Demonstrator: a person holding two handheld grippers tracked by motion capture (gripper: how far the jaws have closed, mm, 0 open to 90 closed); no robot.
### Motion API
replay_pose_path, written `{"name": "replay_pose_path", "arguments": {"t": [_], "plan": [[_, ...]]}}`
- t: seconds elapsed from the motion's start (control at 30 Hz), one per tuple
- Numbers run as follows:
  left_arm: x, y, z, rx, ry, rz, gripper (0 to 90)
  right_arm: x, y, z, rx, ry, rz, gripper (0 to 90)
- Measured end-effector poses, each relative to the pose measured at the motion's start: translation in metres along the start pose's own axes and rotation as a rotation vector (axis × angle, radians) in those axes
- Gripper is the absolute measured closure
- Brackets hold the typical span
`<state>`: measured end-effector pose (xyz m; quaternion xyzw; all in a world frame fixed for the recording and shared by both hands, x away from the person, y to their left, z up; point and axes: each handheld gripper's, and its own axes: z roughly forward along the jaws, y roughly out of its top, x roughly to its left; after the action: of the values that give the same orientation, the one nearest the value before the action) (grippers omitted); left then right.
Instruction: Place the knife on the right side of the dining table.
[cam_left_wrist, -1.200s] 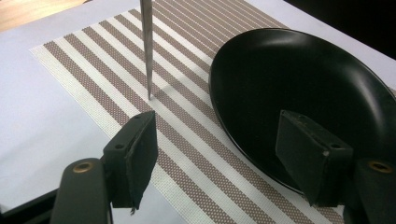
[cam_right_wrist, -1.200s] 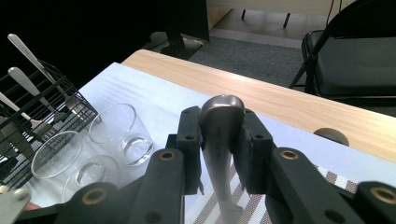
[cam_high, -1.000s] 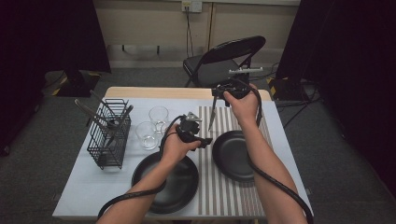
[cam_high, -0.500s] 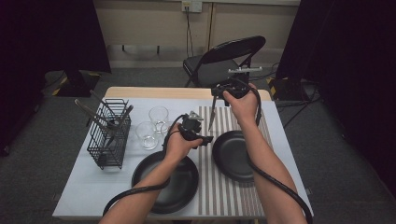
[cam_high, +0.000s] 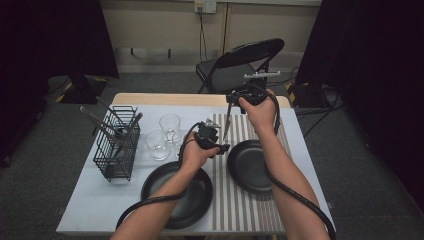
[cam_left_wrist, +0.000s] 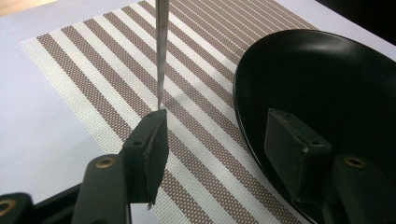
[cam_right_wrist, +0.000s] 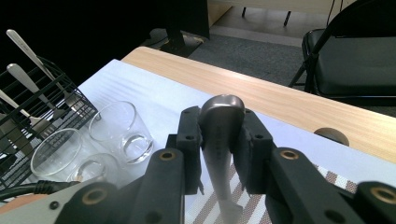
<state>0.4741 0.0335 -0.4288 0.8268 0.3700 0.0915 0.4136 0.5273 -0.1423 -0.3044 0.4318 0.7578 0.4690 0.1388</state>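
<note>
Steel knife (cam_right_wrist: 219, 154) clamped by its handle end in the right tool (cam_right_wrist: 219, 140), blade hanging down toward the striped placemat (cam_left_wrist: 140, 70). In the high view the right tool (cam_high: 243, 97) sits above the far end of the placemat (cam_high: 240, 200), knife (cam_high: 226, 125) slanting down from it. Tip looks to be on or just above the mat; contact can't be confirmed from these angles.

Left tool (cam_left_wrist: 210, 140): jaws apart, nothing pressed between the pads, and they've just been closing. In the left gripper view the blade (cam_left_wrist: 160, 51) comes down just behind the left-hand jaw; whether it lies inside the gap is hard to say. High view puts the left tool (cam_high: 210, 140) just beside the blade's lower end, over the mat's left edge.

Black plate (cam_left_wrist: 317, 93) lies on the mat right next to the left tool; same plate (cam_high: 250, 165) under the right forearm in the high view. Second black plate (cam_high: 180, 197) is nearer the person, half on the mat, under the left forearm.

Three clear glasses (cam_high: 165, 137) stand left of the mat, with a black wire caddy (cam_high: 117, 147) of cutlery further left. All on a pale blue surface (cam_high: 80, 200).
</note>
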Motion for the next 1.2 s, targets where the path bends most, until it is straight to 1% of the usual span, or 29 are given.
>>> {"name": "replay_pose_path", "arguments": {"t": [0.07, 0.13, 0.2, 0.27, 0.4, 0.57, 0.77, 0.9, 0.97, 1.0, 1.07, 1.13, 1.2], "plan": [[0.001, 0.001, 0.001, 0.000, -0.003, -0.003, 41.1, 0.000, 0.000, 0.000, 0.000, -0.002, -0.001, 73.8], [0.002, 0.001, 0.003, -0.001, 0.006, 0.001, 41.9, 0.000, 0.000, 0.000, 0.001, -0.002, 0.003, 73.7], [0.001, 0.003, 0.004, 0.001, 0.006, 0.004, 42.8, 0.000, 0.000, -0.001, 0.001, 0.000, 0.000, 73.7], [0.002, 0.004, 0.006, -0.008, -0.003, 0.007, 44.0, 0.000, 0.000, -0.001, 0.001, 0.000, 0.000, 73.7], [0.004, 0.004, 0.010, -0.011, 0.008, 0.014, 47.2, -0.001, 0.000, -0.001, 0.005, 0.000, 0.001, 73.7], [0.006, 0.003, 0.014, -0.002, 0.023, 0.020, 51.3, -0.002, -0.001, -0.002, 0.002, 0.001, 0.000, 73.7], [0.007, 0.004, 0.019, 0.004, 0.024, 0.015, 54.2, -0.002, -0.001, -0.003, 0.002, 0.003, 0.001, 73.7], [0.008, 0.004, 0.023, 0.006, 0.030, 0.023, 55.4, -0.003, -0.001, -0.003, 0.002, 0.001, 0.001, 73.7], [0.007, 0.005, 0.024, 0.013, 0.034, 0.017, 56.5, -0.002, -0.001, -0.003, 0.007, -0.002, -0.001, 73.7], [0.007, 0.005, 0.025, 0.005, 0.032, 0.023, 56.8, -0.003, -0.001, -0.003, 0.004, 0.000, -0.001, 73.7], [0.007, 0.006, 0.026, 0.010, 0.031, 0.026, 57.8, -0.003, -0.002, -0.004, 0.002, 0.000, 0.001, 73.7], [0.006, 0.007, 0.027, 0.011, 0.039, 0.027, 58.4, -0.004, -0.002, -0.004, 0.002, -0.002, 0.001, 73.7], [0.006, 0.008, 0.027, 0.027, 0.038, 0.025, 59.5, -0.003, -0.002, -0.004, 0.003, -0.001, 0.002, 73.7]]}}
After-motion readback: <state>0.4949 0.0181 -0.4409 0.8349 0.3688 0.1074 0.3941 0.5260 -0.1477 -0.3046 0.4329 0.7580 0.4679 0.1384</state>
